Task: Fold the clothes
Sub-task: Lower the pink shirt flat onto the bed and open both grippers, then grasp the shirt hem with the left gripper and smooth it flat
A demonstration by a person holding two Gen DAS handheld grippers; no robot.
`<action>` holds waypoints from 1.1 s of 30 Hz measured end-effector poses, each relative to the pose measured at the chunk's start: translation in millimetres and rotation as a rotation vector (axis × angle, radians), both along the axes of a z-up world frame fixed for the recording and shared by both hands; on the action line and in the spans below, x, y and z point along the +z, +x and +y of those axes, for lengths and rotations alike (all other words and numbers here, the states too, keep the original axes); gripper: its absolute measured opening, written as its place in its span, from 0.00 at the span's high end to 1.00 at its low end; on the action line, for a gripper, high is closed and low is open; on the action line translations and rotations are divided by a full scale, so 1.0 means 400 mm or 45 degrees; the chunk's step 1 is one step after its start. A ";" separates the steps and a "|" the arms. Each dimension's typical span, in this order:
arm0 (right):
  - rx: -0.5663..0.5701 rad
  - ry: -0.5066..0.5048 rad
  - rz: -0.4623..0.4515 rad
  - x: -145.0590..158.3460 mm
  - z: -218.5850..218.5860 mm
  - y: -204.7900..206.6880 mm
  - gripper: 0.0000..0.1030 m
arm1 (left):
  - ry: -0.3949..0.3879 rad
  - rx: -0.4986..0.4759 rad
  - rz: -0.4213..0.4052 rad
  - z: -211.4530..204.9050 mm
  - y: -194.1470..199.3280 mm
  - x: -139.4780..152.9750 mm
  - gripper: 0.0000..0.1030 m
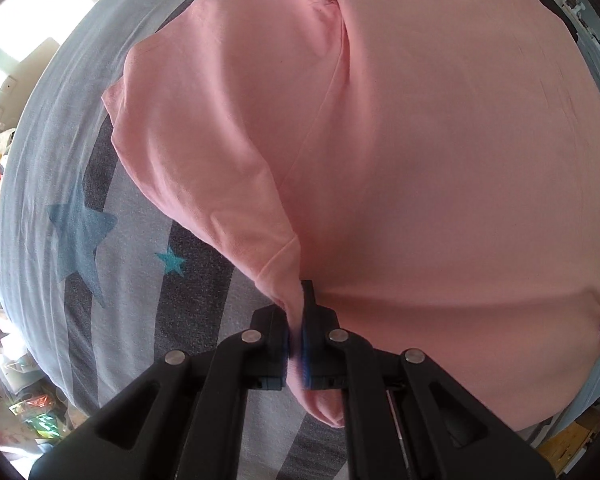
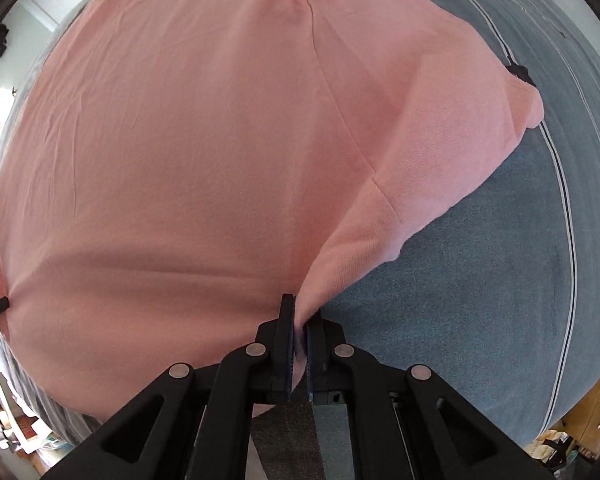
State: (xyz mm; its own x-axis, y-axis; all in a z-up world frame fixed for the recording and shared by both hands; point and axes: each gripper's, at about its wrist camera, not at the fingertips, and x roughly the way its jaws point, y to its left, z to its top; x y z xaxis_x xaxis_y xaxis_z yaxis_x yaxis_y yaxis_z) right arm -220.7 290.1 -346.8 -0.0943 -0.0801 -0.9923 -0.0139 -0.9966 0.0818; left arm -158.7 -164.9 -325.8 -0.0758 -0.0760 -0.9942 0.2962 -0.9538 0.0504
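Both tongs, left tongs [image 1: 296, 320] and right tongs [image 2: 300, 330], pinch the pink shirt [image 1: 420, 160] spread ahead.

pink shirt [image 1: 420, 160] — top edge cut off | bedspread [image 1: 80, 240] beneath — mostly hidden

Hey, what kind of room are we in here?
Likely a bedroom at home: a pink shirt lies spread on a bed with a star-printed sheet, and clutter sits on the floor beside it.

pink shirt [image 1: 420, 160] covering bed [image 1: 100, 280], edges bare
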 end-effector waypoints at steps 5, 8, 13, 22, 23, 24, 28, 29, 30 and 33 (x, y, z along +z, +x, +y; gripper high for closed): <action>0.078 0.007 0.015 0.019 0.008 0.016 0.90 | 0.067 -0.004 0.055 -0.001 0.039 0.041 0.89; 0.106 0.013 0.030 0.057 0.026 0.040 0.89 | 0.122 0.008 0.069 -0.022 0.087 0.089 0.83; 0.093 0.062 0.081 0.151 0.082 0.084 0.89 | 0.045 0.055 0.133 -0.103 0.130 0.160 0.70; 0.069 -0.074 0.313 0.180 -0.078 -0.133 0.75 | -0.083 0.223 0.292 -0.351 -0.013 0.108 0.54; 0.067 -0.097 0.317 0.167 -0.105 -0.154 0.75 | -0.078 0.234 0.305 -0.367 -0.031 0.101 0.54; 0.065 -0.121 0.321 0.153 -0.131 -0.174 0.75 | -0.071 0.240 0.321 -0.383 -0.053 0.097 0.54; 0.083 -0.188 0.340 0.113 -0.236 -0.238 0.75 | -0.056 0.238 0.329 -0.434 -0.090 0.056 0.52; 0.093 -0.201 0.345 0.107 -0.260 -0.250 0.75 | -0.060 0.232 0.316 -0.441 -0.101 0.041 0.52; 0.104 -0.211 0.350 0.101 -0.282 -0.260 0.75 | -0.058 0.223 0.302 -0.446 -0.108 0.025 0.52; 0.133 -0.233 0.361 0.087 -0.338 -0.279 0.75 | -0.030 0.186 0.293 -0.454 -0.116 -0.003 0.57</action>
